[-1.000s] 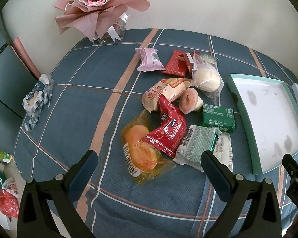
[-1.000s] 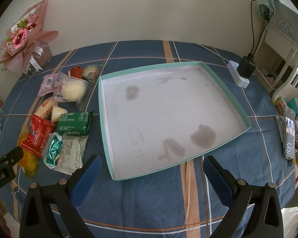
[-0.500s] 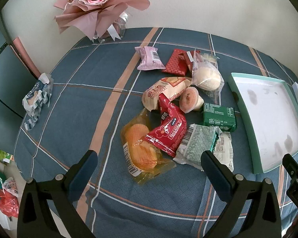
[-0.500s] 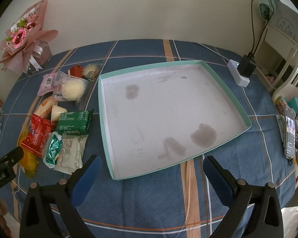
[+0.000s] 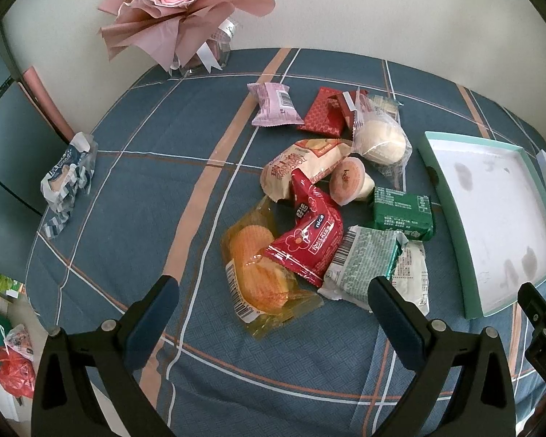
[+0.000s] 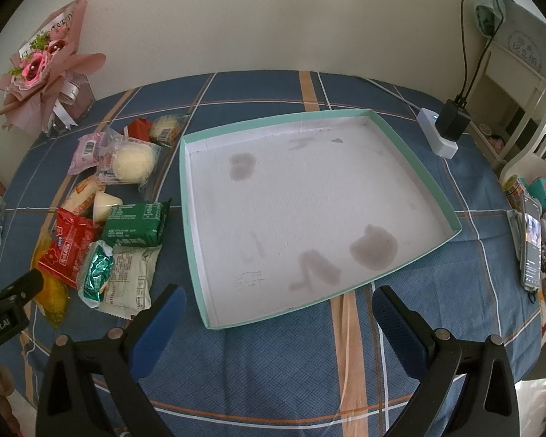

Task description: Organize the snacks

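Your left tool (image 5: 271, 304) hangs wide open with nothing between its fingers, low over the near edge of the snack pile on the bench (image 5: 134, 167). Closest under it lie the clear bag of orange chips (image 5: 258, 273) and, partly on top of that, the red packet (image 5: 309, 240); the green-and-white wrapper (image 5: 360, 266) sits just in front of the right finger. Farther back are the green box (image 5: 404, 213), the jelly cup (image 5: 349, 182), the cream roll packet (image 5: 302, 167), the bagged bun (image 5: 382, 138), the red patterned packets (image 5: 325, 114) and the pink packet (image 5: 275, 103); something pale lies behind the bun, though you can't make out what from here. Your right tool (image 6: 278, 322) is also spread wide and empty, hovering at the near rim of the teal-edged tray (image 6: 411, 153), whose stained white floor holds no snacks. The tray lies just to the right of the pile, nothing between them. Around the work: a pink bouquet (image 5: 178, 3) at the back left, a blue-and-white wrapper (image 5: 69, 178) alone near the left edge, a white charger block (image 6: 438, 133) with a black plug beyond the tray, and a phone (image 6: 531, 244) among clutter at the far right. Compared with a second ago, the left view has tilted a little, with the pile lower and the tray nearer the edge; the right view matches, and no snack has shifted.
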Demonstrator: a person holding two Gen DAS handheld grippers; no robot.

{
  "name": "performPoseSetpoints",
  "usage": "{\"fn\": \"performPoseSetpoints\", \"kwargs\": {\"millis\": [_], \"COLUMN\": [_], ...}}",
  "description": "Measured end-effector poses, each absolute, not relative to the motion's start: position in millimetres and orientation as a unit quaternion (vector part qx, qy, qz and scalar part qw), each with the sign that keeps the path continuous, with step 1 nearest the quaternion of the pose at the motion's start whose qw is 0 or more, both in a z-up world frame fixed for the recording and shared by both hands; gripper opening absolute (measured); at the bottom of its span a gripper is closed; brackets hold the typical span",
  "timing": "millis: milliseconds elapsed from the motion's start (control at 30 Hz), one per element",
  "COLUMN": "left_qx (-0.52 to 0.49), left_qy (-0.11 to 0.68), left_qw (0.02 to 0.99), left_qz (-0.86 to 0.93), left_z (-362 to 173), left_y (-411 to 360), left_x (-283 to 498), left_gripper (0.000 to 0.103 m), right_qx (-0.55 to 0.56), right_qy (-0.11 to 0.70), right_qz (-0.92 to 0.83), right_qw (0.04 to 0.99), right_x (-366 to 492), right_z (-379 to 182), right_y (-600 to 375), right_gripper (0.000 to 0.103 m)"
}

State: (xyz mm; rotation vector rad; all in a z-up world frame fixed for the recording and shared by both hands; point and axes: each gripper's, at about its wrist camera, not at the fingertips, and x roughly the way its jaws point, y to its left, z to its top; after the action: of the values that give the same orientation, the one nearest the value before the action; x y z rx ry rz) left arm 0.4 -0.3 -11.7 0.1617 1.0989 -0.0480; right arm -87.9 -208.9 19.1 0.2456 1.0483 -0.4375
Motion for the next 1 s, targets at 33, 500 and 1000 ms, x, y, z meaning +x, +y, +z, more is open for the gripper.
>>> {"fn": "performPoseSetpoints", "kwargs": {"millis": [33, 500, 1000], "left_qx": [0.077, 0.077, 0.026], "left_qy": [0.522, 0.522, 0.567], "left_qw": [0.849, 0.849, 0.823], "left_qz": [-0.023, -0.023, -0.022], "left_z": [-12, -12, -17], "left_y": [0, -1, 11], "left_x": [0, 0, 31], "left_gripper": [0.103, 0.103, 0.102], "right_qx": [0.116, 0.116, 0.167], "right_qy": [0.496, 0.496, 0.513], "right_qz": [-0.206, -0.206, -0.118], "right_qw": [0.836, 0.835, 0.834], "right_x": [-88, -88, -47], "right_z": [19, 18, 22], "right_y": [-209, -208, -175], "right_gripper": [0.103, 0.103, 0.095]}}
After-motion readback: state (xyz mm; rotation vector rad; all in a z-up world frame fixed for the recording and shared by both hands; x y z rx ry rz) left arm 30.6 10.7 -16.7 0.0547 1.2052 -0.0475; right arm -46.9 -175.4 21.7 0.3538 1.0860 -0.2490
